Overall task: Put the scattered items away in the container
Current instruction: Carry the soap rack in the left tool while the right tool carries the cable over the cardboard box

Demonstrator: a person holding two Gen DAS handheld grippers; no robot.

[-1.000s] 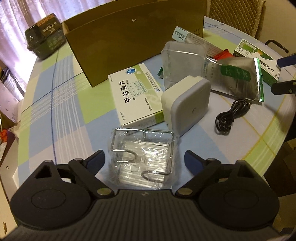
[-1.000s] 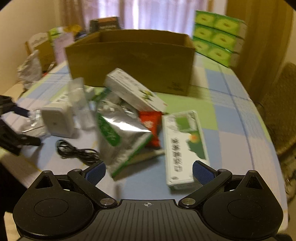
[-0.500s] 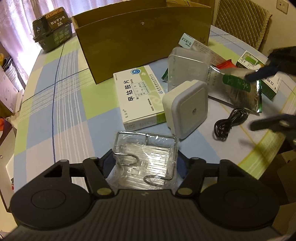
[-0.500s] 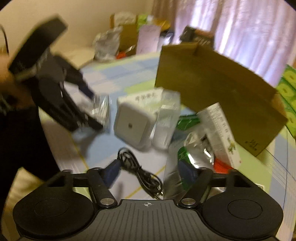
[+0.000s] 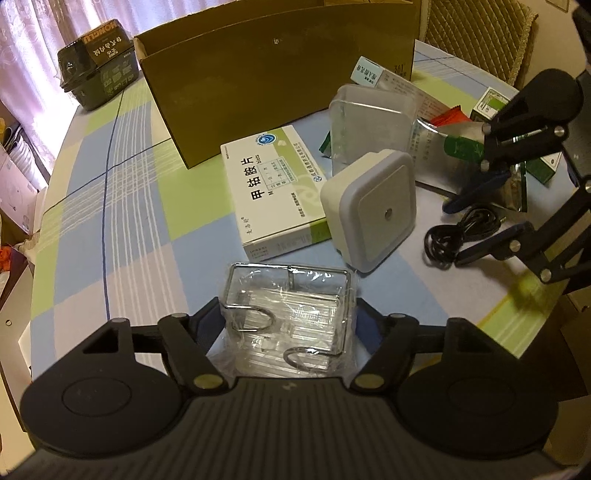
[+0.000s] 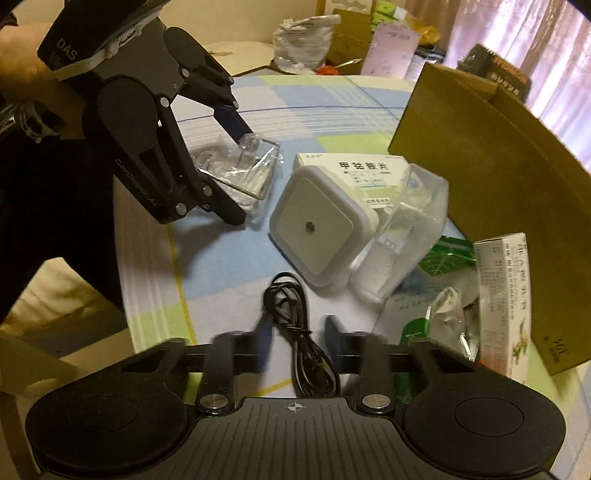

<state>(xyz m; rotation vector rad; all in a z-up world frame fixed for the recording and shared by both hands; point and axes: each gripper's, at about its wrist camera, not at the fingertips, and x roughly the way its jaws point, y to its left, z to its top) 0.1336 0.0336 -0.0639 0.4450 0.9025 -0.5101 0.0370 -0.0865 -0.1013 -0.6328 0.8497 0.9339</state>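
Observation:
My left gripper is shut on a wire rack wrapped in clear plastic, held just above the checked tablecloth; the right wrist view shows this gripper clamping the packet. My right gripper is open, its fingers narrowly straddling a coiled black cable. From the left wrist view the right gripper sits over the cable. The brown cardboard box stands open at the back, also visible in the right wrist view.
A white cube device, a white-green medicine box, a clear plastic tub and a silver pouch lie between the grippers and the carton. A dark box sits far left. A chair stands behind.
My left gripper closed on the wrapped wire rack and lifted it slightly. My right gripper swung left from the medicine boxes to the black cable, and its fingers have narrowed around it.

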